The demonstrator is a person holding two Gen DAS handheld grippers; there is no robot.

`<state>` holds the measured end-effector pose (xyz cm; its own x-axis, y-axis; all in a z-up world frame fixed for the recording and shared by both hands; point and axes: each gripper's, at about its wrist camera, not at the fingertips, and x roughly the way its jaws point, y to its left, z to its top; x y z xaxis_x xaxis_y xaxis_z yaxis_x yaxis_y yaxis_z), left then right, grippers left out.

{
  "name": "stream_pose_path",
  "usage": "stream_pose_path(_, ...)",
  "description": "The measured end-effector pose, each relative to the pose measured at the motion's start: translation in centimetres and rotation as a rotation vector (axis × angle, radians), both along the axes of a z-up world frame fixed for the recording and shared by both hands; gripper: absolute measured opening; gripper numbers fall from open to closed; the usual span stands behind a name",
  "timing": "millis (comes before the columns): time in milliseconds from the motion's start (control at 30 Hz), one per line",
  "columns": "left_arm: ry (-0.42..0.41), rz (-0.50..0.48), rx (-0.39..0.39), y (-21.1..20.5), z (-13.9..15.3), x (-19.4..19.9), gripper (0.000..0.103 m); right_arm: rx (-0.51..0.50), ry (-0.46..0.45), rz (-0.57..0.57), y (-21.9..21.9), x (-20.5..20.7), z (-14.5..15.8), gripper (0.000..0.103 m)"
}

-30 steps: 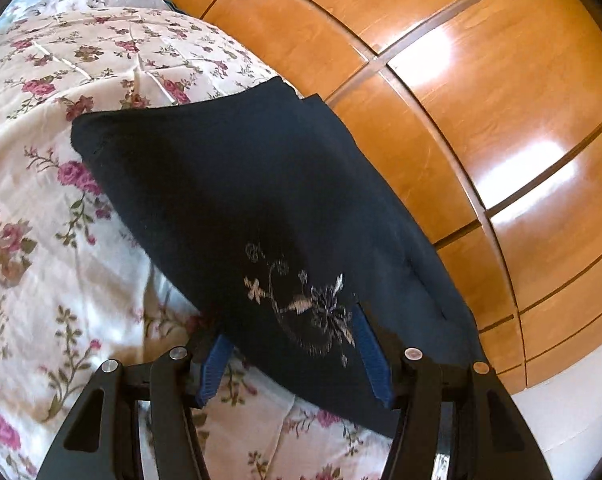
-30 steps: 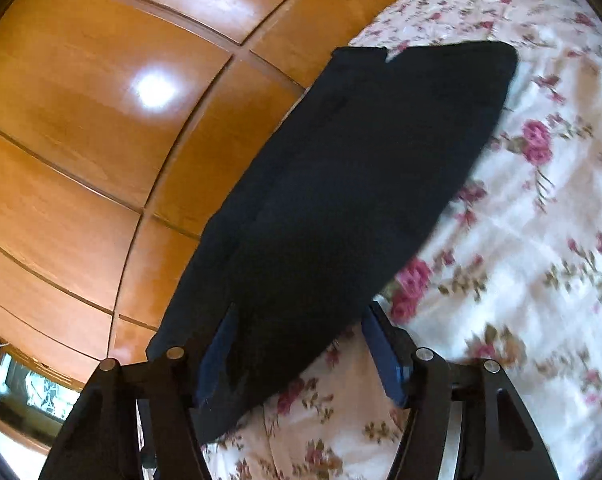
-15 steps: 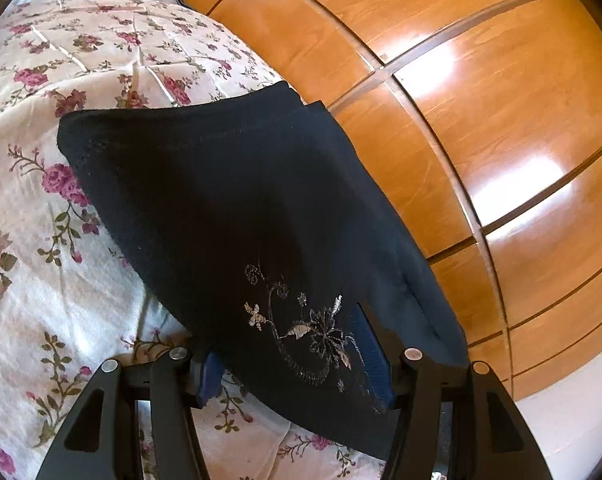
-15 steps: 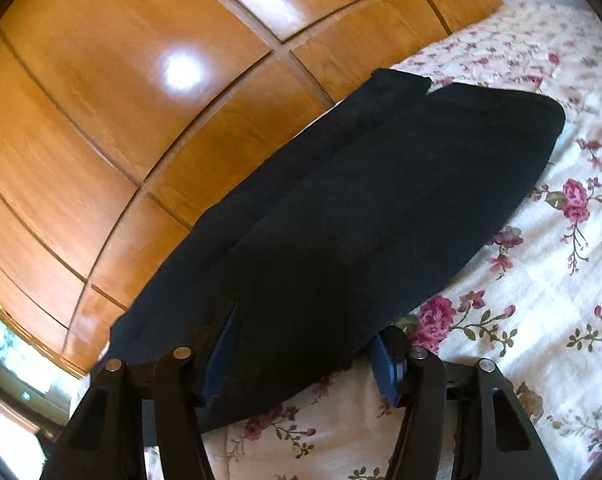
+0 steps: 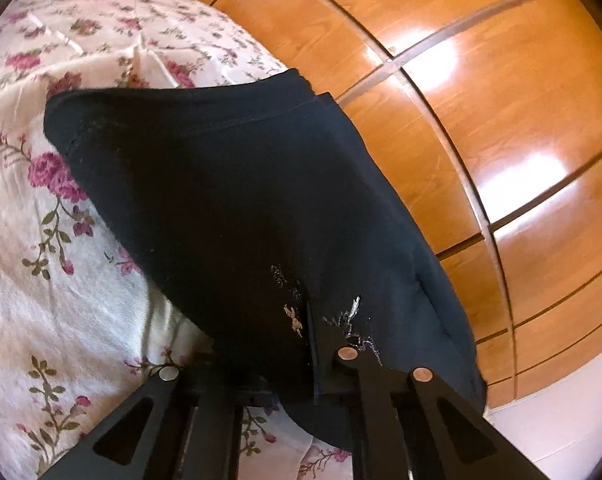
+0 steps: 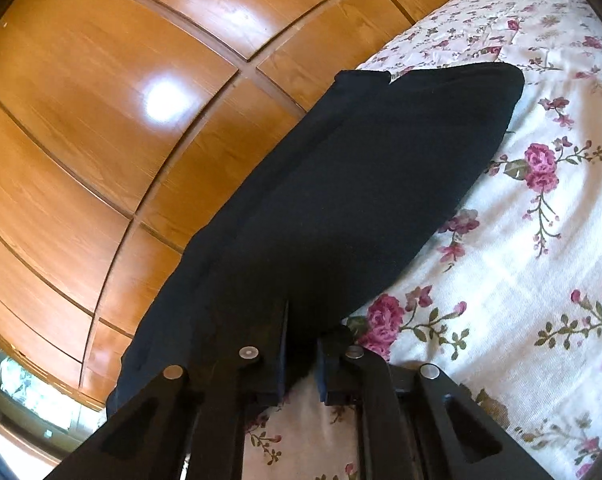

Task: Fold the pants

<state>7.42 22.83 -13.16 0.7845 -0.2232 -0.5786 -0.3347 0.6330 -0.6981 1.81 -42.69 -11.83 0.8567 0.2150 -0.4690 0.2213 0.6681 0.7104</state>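
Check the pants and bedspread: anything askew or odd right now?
The black pants lie partly off the floral bedspread, one side hanging over the bed edge by the wooden panels. Both grippers, left and right, pinch the near edge.

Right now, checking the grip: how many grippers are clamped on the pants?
2. The left gripper pinches the black pants at the embroidered edge; the right gripper pinches the plain edge.

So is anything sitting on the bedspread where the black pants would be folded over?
Nothing visible. Both tongs, left and right, are shut on the black pants, and the floral bedspread beside them is bare in both views.
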Motion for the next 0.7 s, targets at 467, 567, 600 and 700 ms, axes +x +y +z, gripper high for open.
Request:
stream_pose_path(467,-0.075,-0.036,0.012,0.5,3.5,-4.9,0.006,-0.075,-0.033,0.012,0.5,-2.5,2.8,0.008)
stream_pose_path(567,-0.074,-0.020,-0.021,0.8,3.5,-6.3,0.006,-0.077,-0.034,0.013,0.4,-4.0,3.2,0.008)
stream_pose_path(600,-0.071,-0.016,-0.027,0.8,3.6,-7.0,0.006,-0.079,-0.031,0.015,0.4,-4.2,3.3,0.008)
stream_pose_path(700,-0.072,-0.012,-0.016,0.7,3.9,-8.3,0.006,-0.090,-0.021,0.021,0.4,-5.6,3.3,0.008)
